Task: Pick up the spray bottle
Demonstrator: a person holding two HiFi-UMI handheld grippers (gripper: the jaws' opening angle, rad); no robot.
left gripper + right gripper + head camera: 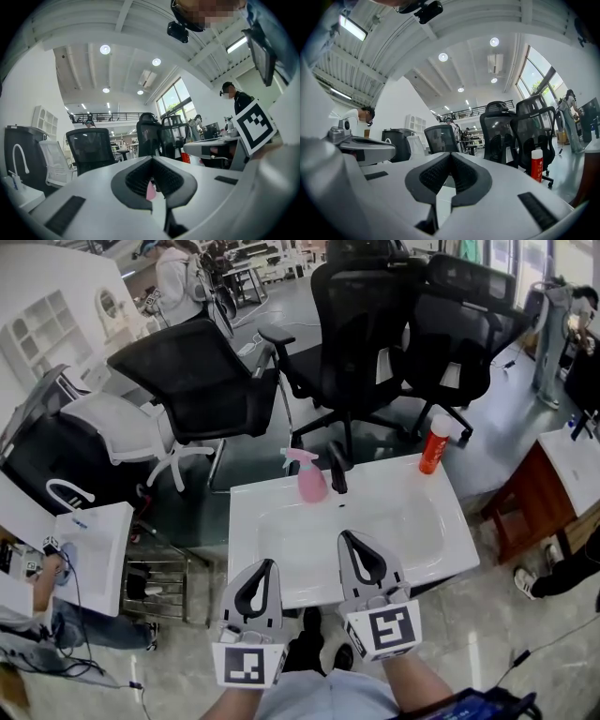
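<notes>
A pink spray bottle (310, 476) stands upright at the far edge of the white basin top (281, 549), just left of a black tap (337, 470). My left gripper (269, 564) hovers over the near left of the top, its jaws shut and empty. My right gripper (346, 536) is beside it, a little further forward, also shut and empty. Both point level toward the bottle and stay well short of it. In the left gripper view a sliver of the pink spray bottle (150, 191) shows below the closed tips (151, 159). The right gripper view shows closed tips (451, 154).
A red bottle with a white cap (434, 448) stands at the top's far right corner, red bottle (536, 165). Black office chairs (361, 324) crowd behind the top. Another white basin (94, 554) stands left, a wooden-sided cabinet (525, 493) right. People stand around the edges.
</notes>
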